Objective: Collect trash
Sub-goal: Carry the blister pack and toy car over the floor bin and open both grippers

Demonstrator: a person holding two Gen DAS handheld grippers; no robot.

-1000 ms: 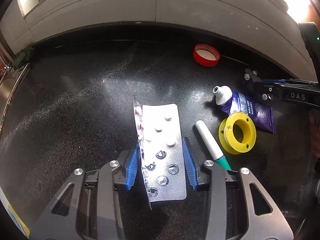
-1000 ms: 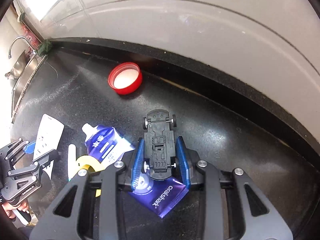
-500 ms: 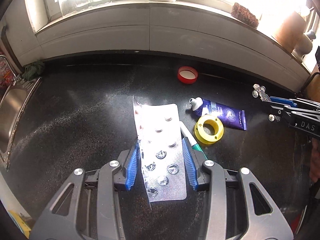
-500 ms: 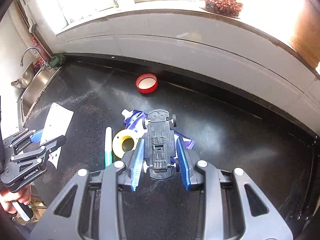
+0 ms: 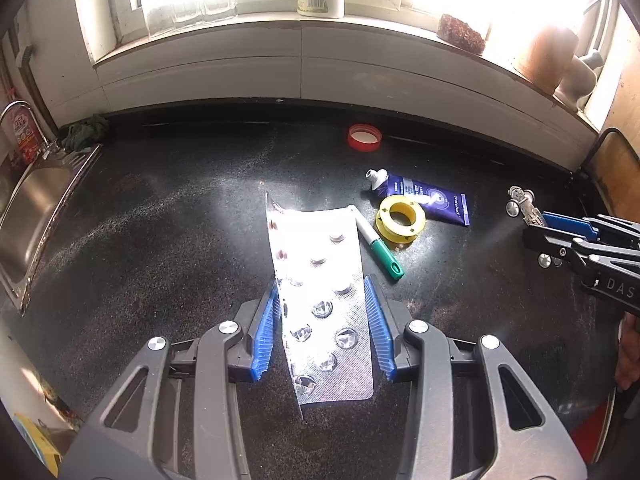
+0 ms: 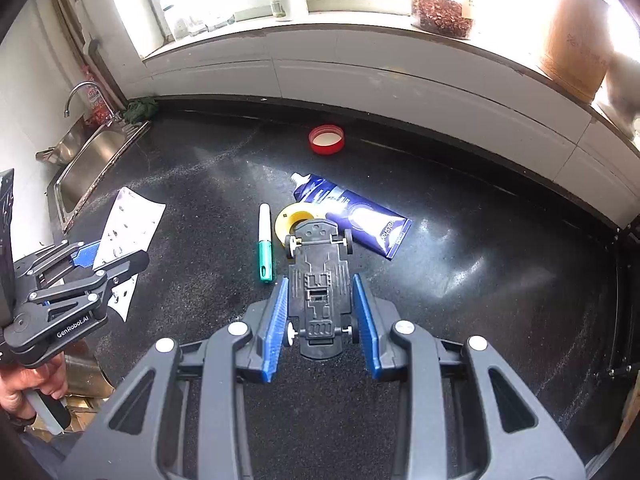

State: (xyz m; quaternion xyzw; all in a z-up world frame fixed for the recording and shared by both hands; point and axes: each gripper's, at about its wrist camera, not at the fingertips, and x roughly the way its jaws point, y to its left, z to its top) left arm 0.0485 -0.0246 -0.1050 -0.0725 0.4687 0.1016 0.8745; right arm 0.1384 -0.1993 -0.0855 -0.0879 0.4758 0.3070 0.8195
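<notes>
Both hands are loaded and lifted clear of the black desk [image 5: 160, 240], so the step in hand looks like the carry-off after a double pickup. The left hand-held gripper [image 5: 324, 320] pinches a foil blister pack [image 5: 320, 280] between its blue pads, most of its pockets crushed and empty. The right hand-held gripper [image 6: 320, 312] is clamped on the sides of a small black toy car [image 6: 320, 280], held belly-up so its chassis and wheels show.

Taking the yellow tape spool [image 5: 401, 220] as the landmark, what remains on the desk is grouped around it: the purple tube [image 5: 424, 196] lies touching it on the far side, the white-and-green marker [image 5: 376, 242] just beside it toward the left gripper, and the red cap [image 5: 364, 137] well beyond it, near the wall. The sink [image 5: 28, 208] lies far to its left.

No bin shows in either view. The next move, as I judge it, calls for carrying both loads to wherever the trash goes, releasing them there, then coming back for the spool's neighbours.
</notes>
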